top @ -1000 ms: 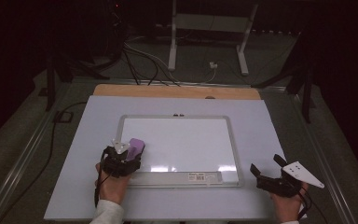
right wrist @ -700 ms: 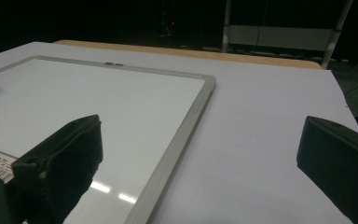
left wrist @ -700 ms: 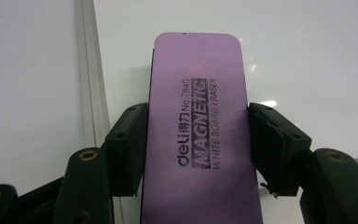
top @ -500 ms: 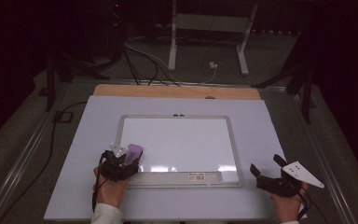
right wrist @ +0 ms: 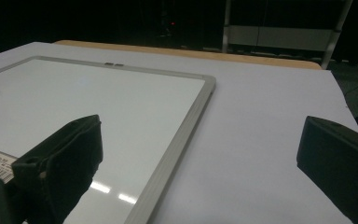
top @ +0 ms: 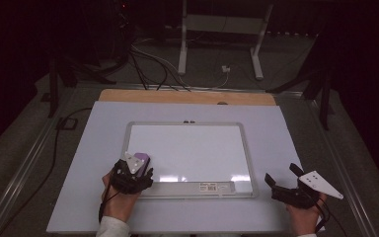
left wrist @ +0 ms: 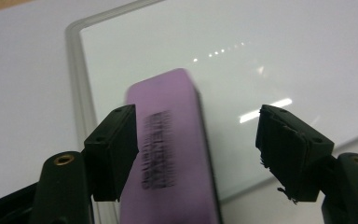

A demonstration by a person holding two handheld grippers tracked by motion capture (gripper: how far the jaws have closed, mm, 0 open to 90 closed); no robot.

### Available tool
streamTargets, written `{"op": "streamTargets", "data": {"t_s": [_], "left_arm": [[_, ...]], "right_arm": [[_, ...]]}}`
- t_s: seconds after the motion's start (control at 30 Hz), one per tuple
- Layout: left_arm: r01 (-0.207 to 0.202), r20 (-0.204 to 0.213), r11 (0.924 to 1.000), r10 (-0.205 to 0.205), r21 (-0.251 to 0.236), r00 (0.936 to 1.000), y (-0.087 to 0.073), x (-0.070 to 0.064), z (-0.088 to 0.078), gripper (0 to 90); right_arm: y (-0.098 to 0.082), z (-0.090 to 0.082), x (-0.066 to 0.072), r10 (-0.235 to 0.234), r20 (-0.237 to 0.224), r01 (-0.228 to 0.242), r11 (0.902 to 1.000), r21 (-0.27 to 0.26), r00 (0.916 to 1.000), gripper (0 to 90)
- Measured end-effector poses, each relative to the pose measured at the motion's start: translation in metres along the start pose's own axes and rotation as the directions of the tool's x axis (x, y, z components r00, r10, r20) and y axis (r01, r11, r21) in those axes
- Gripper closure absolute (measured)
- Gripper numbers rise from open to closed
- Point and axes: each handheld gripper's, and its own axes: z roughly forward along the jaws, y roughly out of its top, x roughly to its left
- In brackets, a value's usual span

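Left gripper view: smooth, rounded purple eraser [left wrist: 172, 154].

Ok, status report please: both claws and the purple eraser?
Left claw just opened, eraser loose between. Right claw open, empty. Whiteboard unobstructed.

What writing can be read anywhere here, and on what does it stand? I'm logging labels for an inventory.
Nothing can be read.
Purple eraser: dark printed lines on its top, too blurred to read.
Whiteboard: a small white sticker on the bottom frame, print too small; its corner in the right gripper view is also illegible.
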Motion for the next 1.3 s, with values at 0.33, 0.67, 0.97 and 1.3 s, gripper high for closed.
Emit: {"op": "streamTargets", "data": {"t_s": [0.33, 0.67, 0.97, 1.3], "left_arm": [[0.018, 0.003, 0.9974, -0.018, 0.069, 0.9998, -0.004, 0.006, 0.008, 32.4], [0.064, -0.027, 0.9946, -0.062, 0.082, 0.9977, -0.006, 0.021, 0.008, 41.1], [0.101, -0.056, 0.9941, -0.098, 0.040, 0.9936, -0.007, 0.025, 0.000, 59.0], [0.148, -0.053, 0.9885, -0.146, 0.032, 0.9879, -0.010, 0.024, -0.005, 63.6]], "right_arm": [[0.000, 0.000, 0.000, 0.000, 0.001, 0.000, 1.0000, -0.001, 1.0000, 0.6], [0.000, 0.000, 0.000, 0.001, 0.000, -0.001, 1.0000, -0.001, 1.0000, 0.6], [0.000, 0.000, 0.000, 0.002, 0.000, -0.002, 1.0000, -0.001, 1.0000, 0.6], [0.000, 0.000, 0.000, 0.004, 0.000, -0.004, 1.0000, -0.001, 1.0000, 0.6]]}}
